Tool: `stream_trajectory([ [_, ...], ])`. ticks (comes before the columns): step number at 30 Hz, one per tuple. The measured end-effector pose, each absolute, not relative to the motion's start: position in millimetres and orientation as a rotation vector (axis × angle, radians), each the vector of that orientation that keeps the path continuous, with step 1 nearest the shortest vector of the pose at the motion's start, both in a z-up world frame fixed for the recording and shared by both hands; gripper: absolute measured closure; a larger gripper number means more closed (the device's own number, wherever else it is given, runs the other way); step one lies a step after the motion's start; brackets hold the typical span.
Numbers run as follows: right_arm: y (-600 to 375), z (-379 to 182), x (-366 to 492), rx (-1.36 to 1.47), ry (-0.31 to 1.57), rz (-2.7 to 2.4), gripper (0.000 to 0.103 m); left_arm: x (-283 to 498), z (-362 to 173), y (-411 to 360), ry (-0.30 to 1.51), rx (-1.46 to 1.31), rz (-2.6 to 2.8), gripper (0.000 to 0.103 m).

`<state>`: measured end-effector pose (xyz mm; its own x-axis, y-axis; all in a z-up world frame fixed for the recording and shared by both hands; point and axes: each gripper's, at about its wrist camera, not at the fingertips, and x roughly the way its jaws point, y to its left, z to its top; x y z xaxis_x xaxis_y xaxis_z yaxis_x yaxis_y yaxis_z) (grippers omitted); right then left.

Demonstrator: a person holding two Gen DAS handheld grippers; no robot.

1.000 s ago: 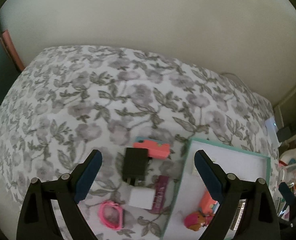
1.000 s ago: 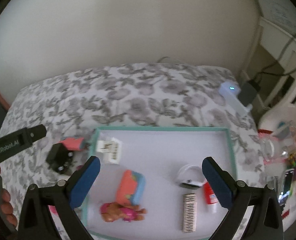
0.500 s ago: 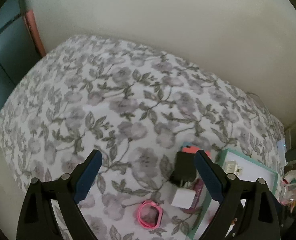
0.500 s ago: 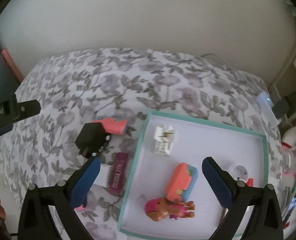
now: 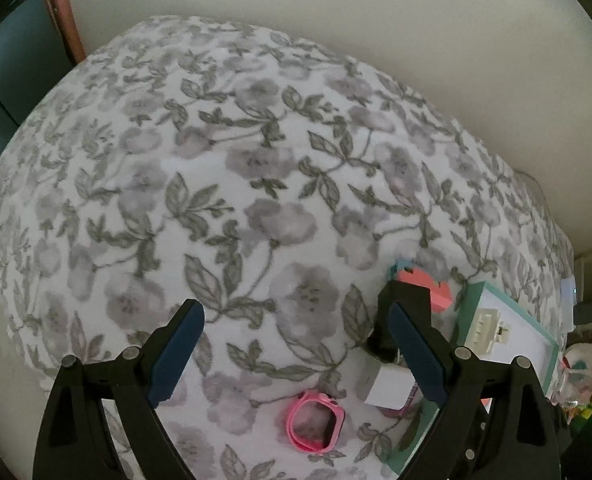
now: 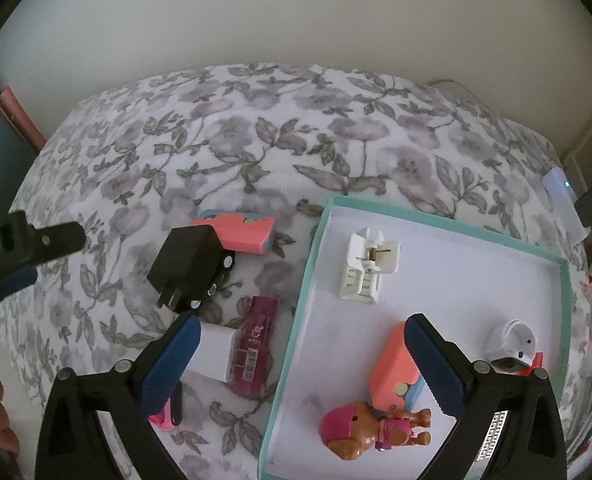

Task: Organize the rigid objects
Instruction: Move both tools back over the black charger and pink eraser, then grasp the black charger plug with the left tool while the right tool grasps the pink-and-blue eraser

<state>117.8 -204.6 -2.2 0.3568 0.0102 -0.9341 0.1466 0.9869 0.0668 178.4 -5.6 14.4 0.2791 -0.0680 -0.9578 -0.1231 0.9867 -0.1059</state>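
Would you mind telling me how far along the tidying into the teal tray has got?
Partly done: the teal tray already holds a white clip, an orange case, a toy dog and a white earbud case. Nothing is in hand; both grippers are open. Left on the bedspread: black charger, white adapter, maroon packet, pink-and-blue block, pink watch.

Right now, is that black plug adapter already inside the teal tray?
No, the black plug adapter lies on the flowered bedspread, left of the teal tray and outside its rim.
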Motion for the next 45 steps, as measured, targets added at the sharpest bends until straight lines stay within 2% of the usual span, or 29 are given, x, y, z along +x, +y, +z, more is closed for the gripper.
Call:
stream_trajectory([
  [17,-238.1,-8.1,141.9,0.146,1.247,-0.177,0.000,195.0,-7.7,-65.8,1.331,-0.099,-0.101,0.009],
  [41,-250.2,-21.6,153.1,0.092,1.297,-0.202,0.000,198.3,-32.3,-102.5,1.353,-0.008,-0.139,0.010],
  [45,-249.8,-25.0,153.6,0.082,1.308,-0.209,0.000,198.4,-33.7,-103.0,1.357,-0.021,-0.143,0.020],
])
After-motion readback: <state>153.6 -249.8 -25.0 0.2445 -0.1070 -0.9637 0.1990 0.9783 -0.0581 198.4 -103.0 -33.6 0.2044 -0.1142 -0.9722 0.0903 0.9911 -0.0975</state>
